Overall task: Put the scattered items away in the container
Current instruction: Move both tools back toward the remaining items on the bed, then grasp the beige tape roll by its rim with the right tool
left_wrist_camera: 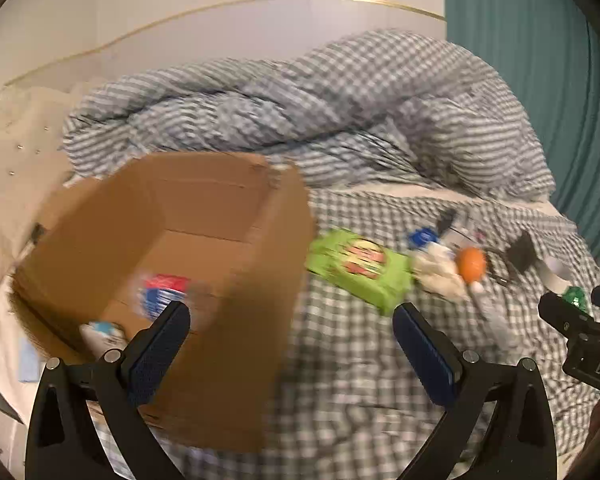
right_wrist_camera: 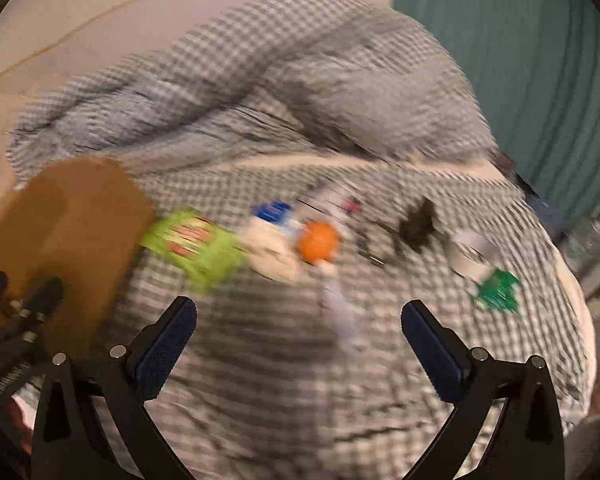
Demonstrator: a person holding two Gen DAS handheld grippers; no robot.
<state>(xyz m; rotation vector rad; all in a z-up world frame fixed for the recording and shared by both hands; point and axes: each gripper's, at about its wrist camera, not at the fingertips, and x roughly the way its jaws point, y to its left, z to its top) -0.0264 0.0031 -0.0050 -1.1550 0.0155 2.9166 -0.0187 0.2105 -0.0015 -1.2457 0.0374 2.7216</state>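
The right gripper (right_wrist_camera: 298, 316) hangs above the checked bedsheet (right_wrist_camera: 260, 380) with its jaws wide apart and nothing between them. Beyond it, blurred, lie a green packet (right_wrist_camera: 192, 246), an orange ball (right_wrist_camera: 318, 242), a roll of tape (right_wrist_camera: 472, 250) and a small green piece (right_wrist_camera: 496, 290). The cardboard box (right_wrist_camera: 72, 232) sits far left, just beside the packet.

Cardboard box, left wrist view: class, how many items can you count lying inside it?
2 visible. A red-and-blue packet lies on the floor of the cardboard box; a white-and-blue item sits at its near corner. The near wall and blur may hide others.
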